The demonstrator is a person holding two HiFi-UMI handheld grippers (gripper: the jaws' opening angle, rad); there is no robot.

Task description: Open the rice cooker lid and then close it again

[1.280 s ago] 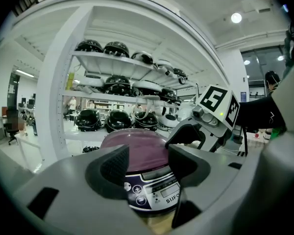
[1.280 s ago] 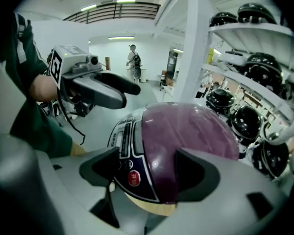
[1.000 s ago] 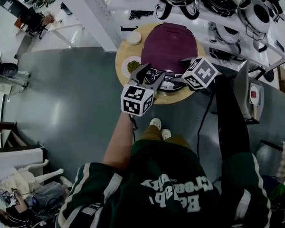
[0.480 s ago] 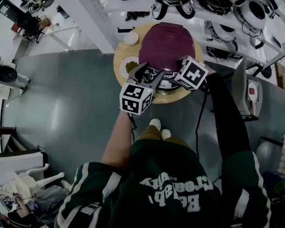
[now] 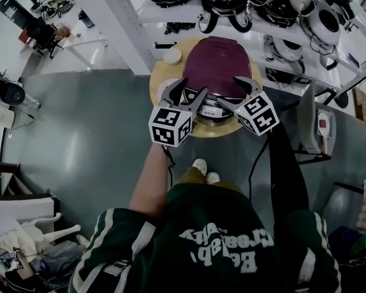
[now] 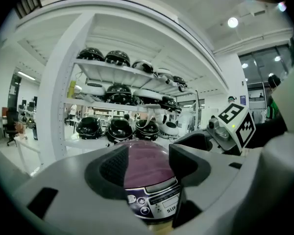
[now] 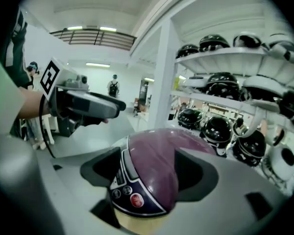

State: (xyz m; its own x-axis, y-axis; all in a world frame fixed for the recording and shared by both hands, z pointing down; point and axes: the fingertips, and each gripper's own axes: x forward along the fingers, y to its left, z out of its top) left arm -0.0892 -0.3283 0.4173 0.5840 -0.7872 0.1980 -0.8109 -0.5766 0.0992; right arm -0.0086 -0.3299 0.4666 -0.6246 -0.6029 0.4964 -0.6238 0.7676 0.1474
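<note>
Left claw [image 5: 188, 90] risen, right claw [image 5: 232, 90] risen, closing empty, above rice cooker [image 5: 216, 66]

Round table [image 5: 158, 73] w/ white dish [image 5: 172, 56]

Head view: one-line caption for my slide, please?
Left gripper and right gripper, both open, poised before the closed purple rice cooker.

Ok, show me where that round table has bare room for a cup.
Little: the rice cooker fills most of the round table. Bare wood shows only as a front strip below the cooker and a left sliver beside the white dish. The shelf behind is crowded.
</note>
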